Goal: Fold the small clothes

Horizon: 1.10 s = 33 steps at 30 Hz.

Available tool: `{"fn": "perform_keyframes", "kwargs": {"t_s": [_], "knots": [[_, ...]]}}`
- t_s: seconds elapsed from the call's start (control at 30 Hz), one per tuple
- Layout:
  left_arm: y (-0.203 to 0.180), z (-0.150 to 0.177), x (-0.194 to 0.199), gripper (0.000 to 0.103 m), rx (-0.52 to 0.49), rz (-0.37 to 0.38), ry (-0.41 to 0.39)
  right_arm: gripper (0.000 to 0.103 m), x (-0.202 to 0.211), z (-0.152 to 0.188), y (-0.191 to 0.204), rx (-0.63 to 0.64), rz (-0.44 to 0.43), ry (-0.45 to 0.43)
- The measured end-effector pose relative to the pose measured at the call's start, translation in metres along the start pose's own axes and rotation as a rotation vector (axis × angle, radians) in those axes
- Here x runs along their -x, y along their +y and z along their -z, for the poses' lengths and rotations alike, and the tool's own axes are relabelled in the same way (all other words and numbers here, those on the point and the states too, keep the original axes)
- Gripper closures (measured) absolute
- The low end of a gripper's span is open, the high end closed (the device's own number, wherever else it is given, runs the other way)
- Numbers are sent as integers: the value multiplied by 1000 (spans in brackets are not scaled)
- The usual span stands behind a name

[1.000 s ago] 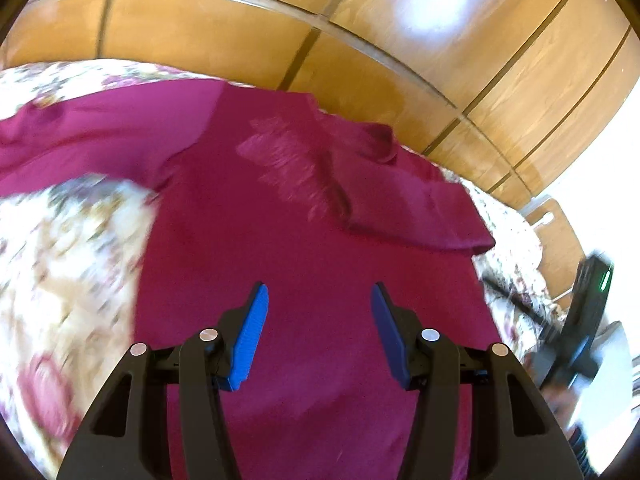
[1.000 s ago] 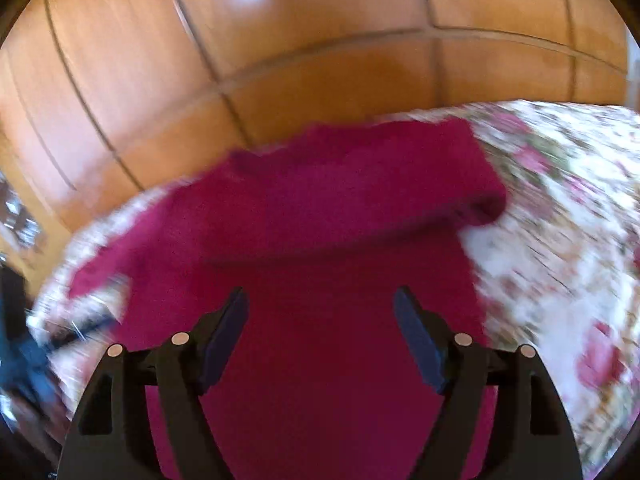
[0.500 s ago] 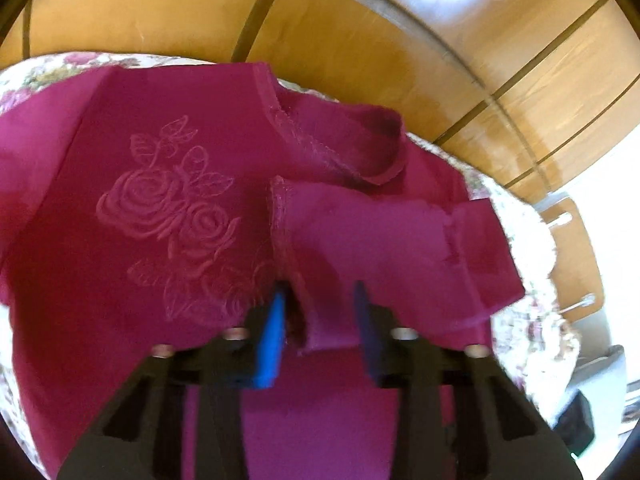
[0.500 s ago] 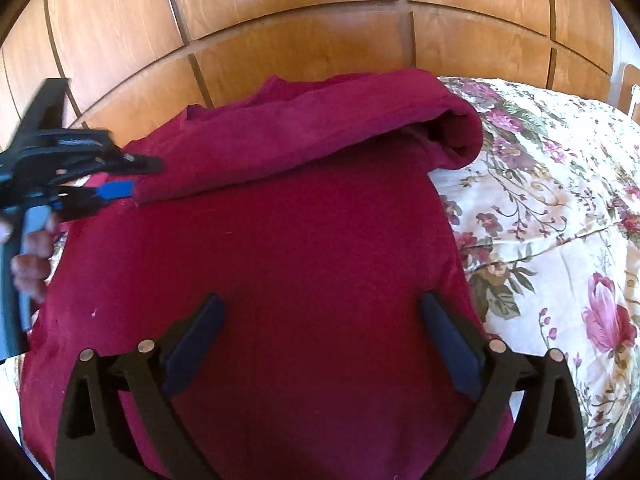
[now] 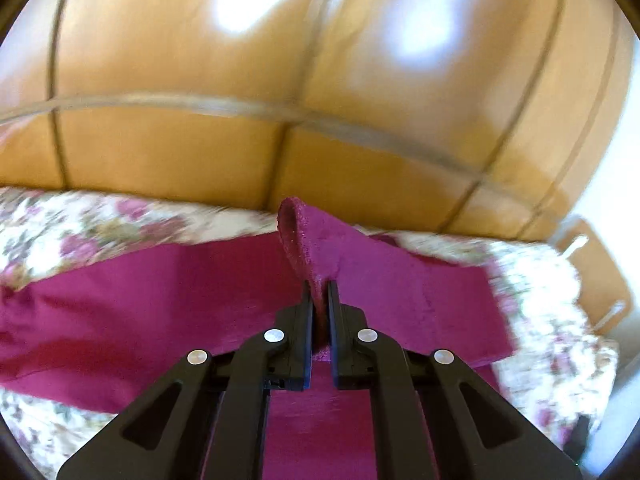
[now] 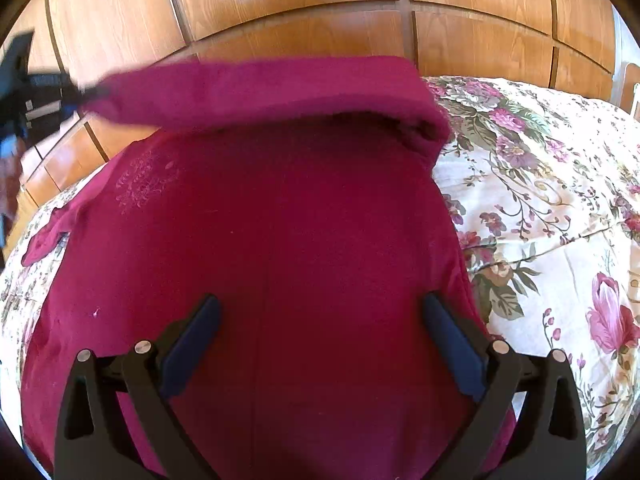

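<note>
One magenta long-sleeved top (image 6: 280,240) (a rose motif embossed on its chest), one floral bedspread (image 6: 540,200), two handheld grippers, left gripper (image 5: 319,286), right gripper (image 6: 320,312), one panelled wooden wardrobe (image 6: 300,0)

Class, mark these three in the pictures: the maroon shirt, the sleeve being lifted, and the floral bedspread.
maroon shirt (image 6: 280,240): right wrist view, flat middle of the body.
sleeve (image 5: 308,248): left wrist view, hemmed cuff edge above the shut left gripper (image 5: 319,292).
floral bedspread (image 6: 540,208): right wrist view, bare patch right of the shirt.
</note>
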<state>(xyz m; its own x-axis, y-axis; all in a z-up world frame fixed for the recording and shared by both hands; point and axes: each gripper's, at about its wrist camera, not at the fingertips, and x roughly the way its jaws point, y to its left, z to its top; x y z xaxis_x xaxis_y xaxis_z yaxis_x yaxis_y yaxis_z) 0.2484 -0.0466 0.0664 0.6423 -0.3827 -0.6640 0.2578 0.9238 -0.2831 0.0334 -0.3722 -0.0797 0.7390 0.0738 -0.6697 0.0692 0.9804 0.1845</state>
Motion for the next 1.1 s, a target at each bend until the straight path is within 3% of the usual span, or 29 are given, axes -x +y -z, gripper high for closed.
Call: {"fn": "perform_keyframes", "kwargs": {"t_s": [0.17,0.37,0.47,0.5,0.63,0.83,1.0,1.1], "knots": [[36,28,-35,98,36,-101,121,2,0,1,3,6,10,3],[40,47,-63,94,-3,-189,180,2,0,1,4,6,10,4],[51,46,-49,68,69,-161,154,2,0,0,4,3,9,4],[56,46,-41,65,96,-153,135,2,-1,0,4,4,11,4],[74,56,-7,65,156,-134,101,2,-1,0,5,5,14,5],[129,85,44,65,259,-165,93,2,0,1,5,11,22,6],[197,113,83,65,432,-193,93,2,-2,0,6,24,41,15],[239,132,109,63,551,-192,48,2,-4,-1,9,34,62,28]]}}
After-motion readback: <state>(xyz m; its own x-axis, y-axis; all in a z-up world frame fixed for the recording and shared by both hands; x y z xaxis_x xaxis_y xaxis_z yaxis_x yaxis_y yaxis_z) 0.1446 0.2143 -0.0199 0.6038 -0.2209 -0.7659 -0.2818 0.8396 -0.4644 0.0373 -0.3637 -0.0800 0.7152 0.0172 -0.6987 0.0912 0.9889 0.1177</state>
